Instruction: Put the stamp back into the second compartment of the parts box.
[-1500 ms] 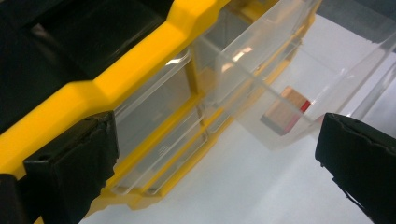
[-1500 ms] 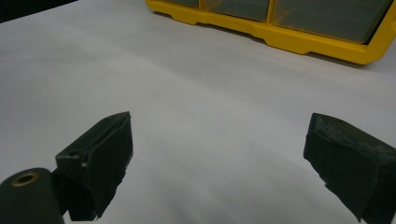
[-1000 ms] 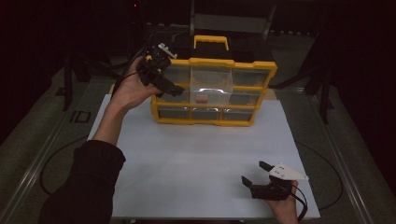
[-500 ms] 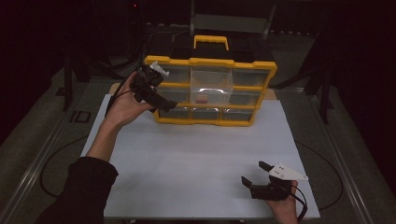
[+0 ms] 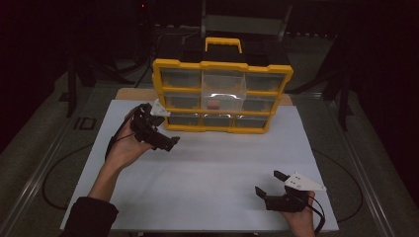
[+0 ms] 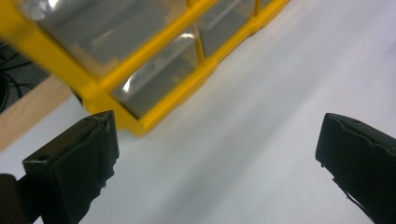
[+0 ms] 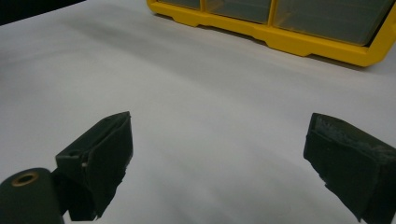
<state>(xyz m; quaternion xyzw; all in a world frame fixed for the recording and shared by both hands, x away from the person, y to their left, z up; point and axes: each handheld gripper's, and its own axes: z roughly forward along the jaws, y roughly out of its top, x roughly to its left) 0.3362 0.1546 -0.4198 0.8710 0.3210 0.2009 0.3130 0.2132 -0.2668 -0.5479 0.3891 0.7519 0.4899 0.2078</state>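
A yellow organizer case [image 5: 222,66] with clear-fronted compartments stands upright at the back of the white table [image 5: 212,173]. A small reddish item [image 5: 213,104] shows behind its middle window. My left gripper [image 5: 165,140] is held open above the table just in front of the case's lower left corner [image 6: 140,123]. In the left gripper view nothing lies between its jaws, and its midpoint [image 6: 217,161] is over bare white surface. My right gripper [image 5: 271,182] rests low near the table's front right, open and empty [image 7: 219,158]. From there the case's bottom edge [image 7: 280,39] is far ahead.
The case has a yellow carry handle [image 5: 223,43] on top. A strip of wooden board [image 6: 28,112] shows beyond the white surface at the case's left end. Cables [image 5: 54,173] loop over the floor to the left and right. The surroundings are dark.
My left gripper has come down from the case's upper left corner to just in front of its lower left corner. The right gripper has not moved.
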